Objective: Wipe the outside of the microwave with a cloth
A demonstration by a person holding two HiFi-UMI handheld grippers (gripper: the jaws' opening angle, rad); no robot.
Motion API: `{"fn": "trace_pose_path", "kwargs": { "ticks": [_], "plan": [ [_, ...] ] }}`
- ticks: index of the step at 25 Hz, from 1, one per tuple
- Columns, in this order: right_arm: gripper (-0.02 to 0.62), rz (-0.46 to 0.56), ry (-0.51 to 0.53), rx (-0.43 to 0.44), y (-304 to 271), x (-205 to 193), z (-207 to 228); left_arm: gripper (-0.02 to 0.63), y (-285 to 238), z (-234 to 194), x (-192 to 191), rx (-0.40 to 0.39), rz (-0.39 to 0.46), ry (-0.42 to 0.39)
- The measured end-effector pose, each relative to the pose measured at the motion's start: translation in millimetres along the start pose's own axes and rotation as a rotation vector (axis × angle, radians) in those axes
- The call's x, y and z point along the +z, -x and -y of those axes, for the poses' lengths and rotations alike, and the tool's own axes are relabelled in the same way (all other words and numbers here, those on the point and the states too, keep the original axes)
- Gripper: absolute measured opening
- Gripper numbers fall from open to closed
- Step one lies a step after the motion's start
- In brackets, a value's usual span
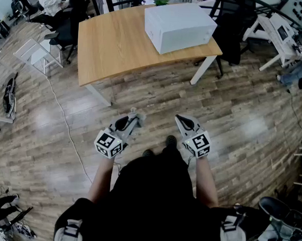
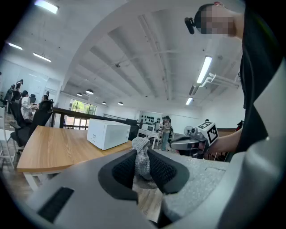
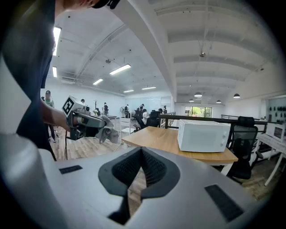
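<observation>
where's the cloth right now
The cloth is pinched in the left gripper, centre-left in the head view, over the floor, well short of the table with the microwave.

White microwave (image 1: 179, 26) sits on the wooden table (image 1: 115, 44); grey cloth (image 2: 141, 147) is clamped in left gripper (image 2: 142, 166).

Black short-sleeved top (image 1: 151, 204), dark shoes (image 1: 170, 140). Grey left gripper (image 1: 134, 118), right gripper (image 1: 178, 118): black ribbed pads (image 3: 127, 167), black-and-white marker cubes (image 1: 109, 143).
</observation>
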State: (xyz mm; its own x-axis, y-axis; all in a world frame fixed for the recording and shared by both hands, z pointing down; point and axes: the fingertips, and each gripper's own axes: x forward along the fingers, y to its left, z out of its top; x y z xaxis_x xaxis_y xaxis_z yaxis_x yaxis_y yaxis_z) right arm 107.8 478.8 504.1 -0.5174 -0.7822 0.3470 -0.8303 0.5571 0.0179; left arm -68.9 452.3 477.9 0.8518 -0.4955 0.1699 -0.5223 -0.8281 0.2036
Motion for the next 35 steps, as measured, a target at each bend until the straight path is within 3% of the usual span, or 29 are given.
{"fn": "trace_pose_path", "kwargs": {
  "ticks": [18, 35],
  "plan": [
    [-0.003, 0.033, 0.036, 0.049, -0.9, -4.6, 33.3, 0.066, -31.2, 6.0, 0.9, 0.026, -0.007, 0.012],
    [-0.003, -0.022, 0.042, 0.145, -27.5, 0.2, 144.7, 0.066, -122.1, -2.8, 33.7, 0.156, 0.004, 0.026]
  ]
}}
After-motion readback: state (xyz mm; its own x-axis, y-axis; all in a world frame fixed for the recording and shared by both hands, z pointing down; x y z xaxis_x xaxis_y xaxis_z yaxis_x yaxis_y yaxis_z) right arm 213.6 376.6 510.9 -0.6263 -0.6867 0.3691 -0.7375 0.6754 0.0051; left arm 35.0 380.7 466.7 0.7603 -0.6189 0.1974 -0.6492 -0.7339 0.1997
